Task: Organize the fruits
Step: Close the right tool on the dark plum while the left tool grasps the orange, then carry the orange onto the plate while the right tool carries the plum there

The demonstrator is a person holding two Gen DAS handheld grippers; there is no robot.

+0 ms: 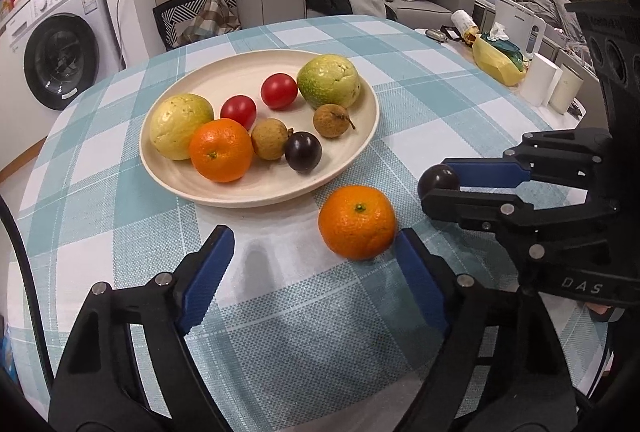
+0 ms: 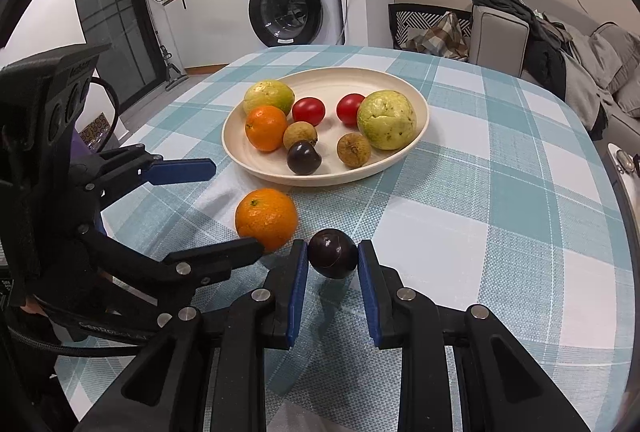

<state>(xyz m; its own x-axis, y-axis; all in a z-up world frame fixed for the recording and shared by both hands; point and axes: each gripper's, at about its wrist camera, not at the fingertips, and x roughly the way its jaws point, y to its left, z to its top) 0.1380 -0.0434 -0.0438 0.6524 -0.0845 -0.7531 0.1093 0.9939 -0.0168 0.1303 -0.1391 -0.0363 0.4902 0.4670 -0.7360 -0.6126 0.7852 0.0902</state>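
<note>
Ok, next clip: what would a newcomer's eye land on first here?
Probably the cream plate mid-table, holding seven fruits: two guavas, two tomatoes, two longans, an orange and a dark plum. Next, the loose orange on the checked cloth just in front of the plate, beside one finger of the open left hand-held gripper. Last, the right hand-held gripper, shut on a second dark plum.

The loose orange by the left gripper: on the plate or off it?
Off. The orange rests on the tablecloth, in front of the plate, touching the open left gripper's finger.
</note>
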